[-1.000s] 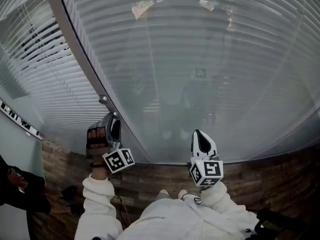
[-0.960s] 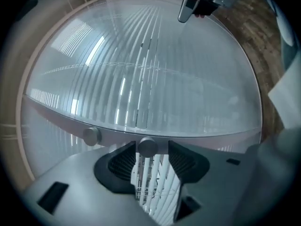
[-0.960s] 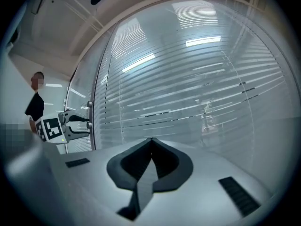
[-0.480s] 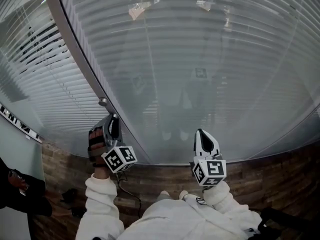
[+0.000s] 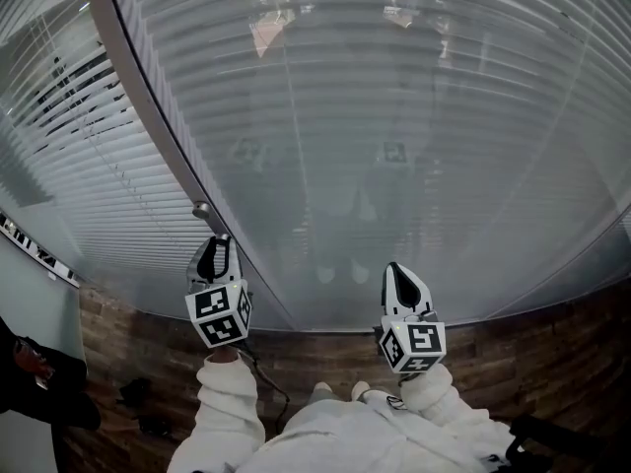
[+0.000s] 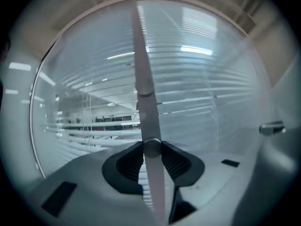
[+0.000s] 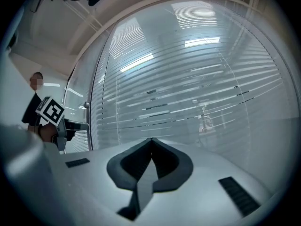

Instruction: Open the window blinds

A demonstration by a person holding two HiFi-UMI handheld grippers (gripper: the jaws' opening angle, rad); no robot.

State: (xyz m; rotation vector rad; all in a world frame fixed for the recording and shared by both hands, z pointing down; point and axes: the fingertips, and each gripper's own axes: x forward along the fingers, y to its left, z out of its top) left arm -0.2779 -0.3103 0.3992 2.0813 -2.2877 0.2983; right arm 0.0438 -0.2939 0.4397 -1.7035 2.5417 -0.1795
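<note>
Grey slatted blinds [image 5: 394, 116] hang behind glass, split by a slim metal post [image 5: 148, 97]. In the left gripper view my left gripper [image 6: 151, 148] is shut on a small round knob [image 6: 151, 149] on that post [image 6: 141, 55]; a second knob [image 6: 144, 86] sits farther up it. In the head view the left gripper [image 5: 215, 248] stands upright against the post, just below the free knob [image 5: 201, 208], and hides the gripped one. Slats left of the post [image 6: 89, 126] show gaps. My right gripper [image 5: 398, 276] is shut and empty in front of the glass [image 7: 150, 142].
A wood-plank floor [image 5: 552, 353] runs below the window. A person in dark clothes [image 5: 30, 382] stands at the far left. The left pane's blinds [image 5: 89, 136] show dark gaps between slats. The left gripper's marker cube [image 7: 50, 111] shows at the right gripper view's left edge.
My left gripper has rolled about a quarter turn while staying shut on the knob, from lying sideways to upright. The right gripper has barely moved.
</note>
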